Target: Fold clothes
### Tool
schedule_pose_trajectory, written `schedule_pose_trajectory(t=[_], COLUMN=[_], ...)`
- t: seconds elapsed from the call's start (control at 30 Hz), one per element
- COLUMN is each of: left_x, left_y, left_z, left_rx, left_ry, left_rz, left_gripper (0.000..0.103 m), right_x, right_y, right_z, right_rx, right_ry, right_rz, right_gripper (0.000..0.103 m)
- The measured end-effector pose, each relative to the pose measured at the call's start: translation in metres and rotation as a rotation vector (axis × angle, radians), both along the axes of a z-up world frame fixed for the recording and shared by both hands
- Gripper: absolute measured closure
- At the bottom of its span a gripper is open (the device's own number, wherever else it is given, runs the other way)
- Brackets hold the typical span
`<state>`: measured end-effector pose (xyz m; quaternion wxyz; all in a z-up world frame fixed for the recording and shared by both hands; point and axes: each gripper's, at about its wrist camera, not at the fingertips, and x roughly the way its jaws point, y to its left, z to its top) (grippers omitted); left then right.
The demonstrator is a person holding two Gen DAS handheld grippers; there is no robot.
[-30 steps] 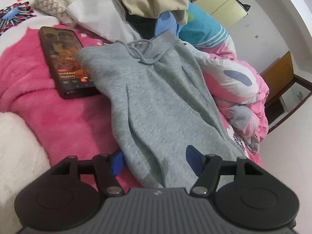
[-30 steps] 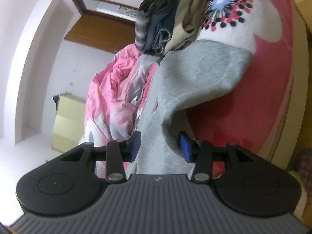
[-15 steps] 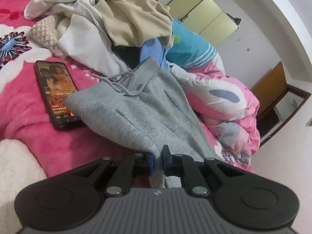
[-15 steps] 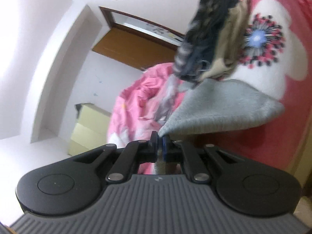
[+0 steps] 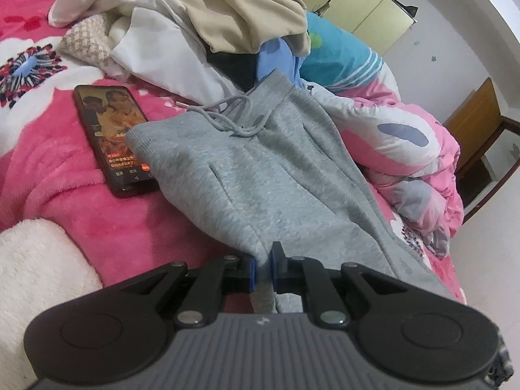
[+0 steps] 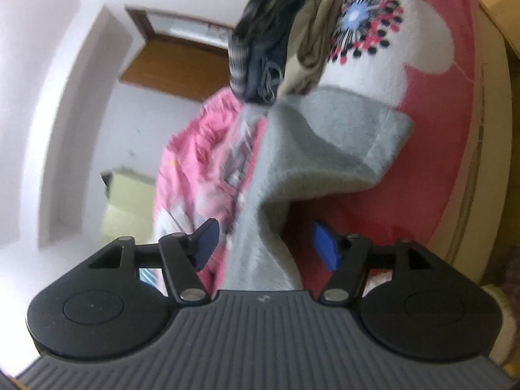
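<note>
At lower centre, the left gripper (image 5: 263,268) pinches the grey sweatpants (image 5: 260,175) to lift a fold, while the right gripper (image 6: 265,243), jaws opening, releases the cloth between them

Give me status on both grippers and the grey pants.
Left gripper shut on grey pants. Right gripper jaws opening, cloth between, not pinched. Phone partly under waistband.
</note>
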<state>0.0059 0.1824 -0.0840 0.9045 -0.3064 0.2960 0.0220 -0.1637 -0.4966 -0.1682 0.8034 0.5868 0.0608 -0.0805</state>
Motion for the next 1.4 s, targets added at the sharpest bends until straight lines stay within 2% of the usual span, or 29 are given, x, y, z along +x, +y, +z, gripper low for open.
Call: schedule_pose_trajectory(t=[0.03,0.07,0.1,0.2,0.33,0.57,0.77,0.9,1.03,1.1,1.17,1.2,1.23,1.3,1.33,1.4], left_x=[0.0,0.0,-0.001,-0.008,-0.009,0.026,0.101,0.181,0.278,0.327,0.357,0.364,0.363,0.354,0.346,0.331], left_y=[-0.002,-0.004,-0.007,-0.013,-0.022,-0.035,-0.044,-0.056,-0.07,-0.076,-0.073,-0.069,-0.066,-0.06,-0.057,-0.052], left_z=[0.0,0.001,0.002,0.013,0.034,0.064,0.084,0.086,0.074,0.058,0.039,0.032,0.03,0.033,0.039,0.05], left_rx=[0.015,0.034,0.055,0.109,0.183,0.258,0.313,0.414,0.482,0.484,0.437,0.397,0.361,0.315,0.309,0.295], left_ry=[-0.001,-0.004,-0.007,-0.048,-0.122,-0.224,-0.273,-0.224,-0.114,-0.023,0.04,0.056,0.046,0.008,-0.016,-0.064], left_rz=[0.002,0.005,0.009,0.033,0.042,0.044,-0.013,-0.086,-0.174,-0.232,-0.235,-0.228,-0.233,-0.247,-0.25,-0.258], left_gripper=[0.093,0.093,0.093,0.093,0.093,0.093,0.093,0.093,0.091,0.079,0.07,0.064,0.062,0.044,0.04,0.035], right_x=[0.007,0.016,0.024,0.028,0.034,0.078,0.144,0.219,0.314,0.366,0.401,0.414,0.428,0.456,0.461,0.449], right_y=[0.002,0.005,0.008,0.01,0.007,0.004,0.001,-0.005,-0.01,-0.011,-0.011,-0.011,-0.011,-0.011,-0.011,-0.01], right_z=[0.001,0.002,0.003,0.011,0.036,0.085,0.126,0.149,0.153,0.139,0.113,0.1,0.086,0.06,0.054,0.062], right_rx=[-0.025,-0.05,-0.07,-0.088,-0.139,-0.274,-0.399,-0.461,-0.5,-0.497,-0.469,-0.454,-0.438,-0.406,-0.399,-0.411], right_ry=[0.019,0.031,0.041,-0.001,-0.052,-0.059,-0.058,-0.036,0.039,0.123,0.244,0.309,0.373,0.501,0.531,0.502], right_rz=[0.018,0.038,0.056,0.037,0.016,0.018,0.01,0.05,0.091,0.113,0.169,0.2,0.231,0.293,0.307,0.297], right_gripper=[0.043,0.061,0.102,0.1,0.1,0.1,0.1,0.1,0.1,0.096,0.093,0.085,0.081,0.077,0.076,0.059])
